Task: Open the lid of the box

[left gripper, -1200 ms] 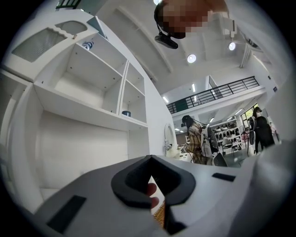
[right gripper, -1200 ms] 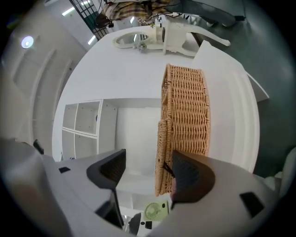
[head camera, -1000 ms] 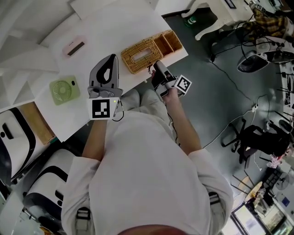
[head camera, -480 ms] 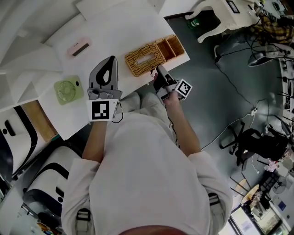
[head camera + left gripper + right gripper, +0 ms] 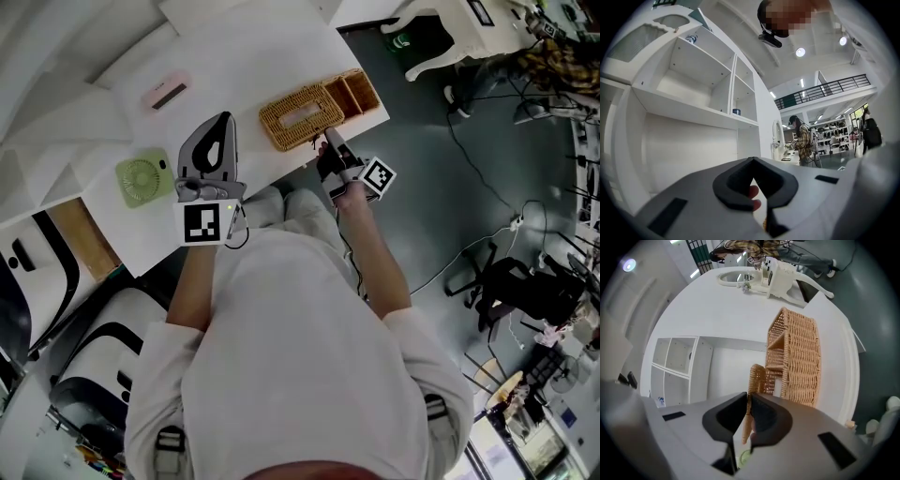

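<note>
**Right jaws close on the lid's edge**

Closing is the one real change since a second ago. The jaws of my right gripper (image 5: pixel 327 142) stood wide apart then and have just been drawing together. They are now nearly shut, with the thin woven edge of the lid (image 5: pixel 757 376) between the pads. In the right gripper view that edge runs straight into the narrow gap and the pads look pressed on it from both sides. I judge this to be a grip rather than a near miss. The hand itself has barely shifted and sits at the table's edge, at the near side of the box (image 5: pixel 323 101).

The box lies in the upper middle of the head view on the white table (image 5: pixel 234 56), close to the table's lower right edge. The lidded part is toward the left and the open compartments toward the right. The lid does not look fully raised yet, though I cannot tell how far it has lifted.

My left gripper (image 5: pixel 226 120) hovers over the table at centre left, near the green fan (image 5: pixel 142 178), well apart from the box. Its jaws meet at the tips and hold nothing.

With the edge pinched, the next step should be swinging the lid up and back. The wicker is thin and could slip out or bend.
</note>
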Motion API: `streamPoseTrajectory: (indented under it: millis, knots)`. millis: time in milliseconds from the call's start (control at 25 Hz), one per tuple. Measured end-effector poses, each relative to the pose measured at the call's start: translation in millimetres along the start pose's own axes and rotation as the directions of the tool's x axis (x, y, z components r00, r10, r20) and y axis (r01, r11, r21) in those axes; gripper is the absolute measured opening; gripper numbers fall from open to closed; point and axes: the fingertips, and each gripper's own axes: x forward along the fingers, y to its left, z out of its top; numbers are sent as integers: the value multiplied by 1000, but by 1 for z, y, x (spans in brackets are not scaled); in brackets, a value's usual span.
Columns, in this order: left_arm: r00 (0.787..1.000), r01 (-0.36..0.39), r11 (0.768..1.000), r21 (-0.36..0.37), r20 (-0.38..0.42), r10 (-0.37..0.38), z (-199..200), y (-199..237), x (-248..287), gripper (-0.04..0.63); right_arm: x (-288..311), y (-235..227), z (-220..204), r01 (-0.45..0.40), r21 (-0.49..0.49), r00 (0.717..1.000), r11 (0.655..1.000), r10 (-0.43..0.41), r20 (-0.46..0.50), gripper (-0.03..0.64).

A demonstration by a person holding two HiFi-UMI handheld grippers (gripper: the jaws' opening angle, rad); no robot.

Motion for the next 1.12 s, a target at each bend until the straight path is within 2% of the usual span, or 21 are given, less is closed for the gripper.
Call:
streamPoseTrajectory:
  millis: [280, 560, 920, 1120]
  knots:
    - [1000, -8, 1000, -16, -24, 7, 44, 11, 0, -3, 29, 51, 14, -25, -39, 1000, 999, 25, -3, 28]
    - [1000, -19, 1000, -7, 1, 19, 84, 19, 2, -3, 82, 85, 24, -34, -56, 999, 998, 34, -3, 15]
    - [995, -97, 995, 15, -12, 97, 92, 36, -24, -3, 163, 82, 29, -33, -58, 999, 998, 31, -24, 12]
    - [995, -104, 994, 43, 0, 104, 100, 38, -32, -3, 169, 93, 24, -48, -51, 998, 998, 47, -31, 12]
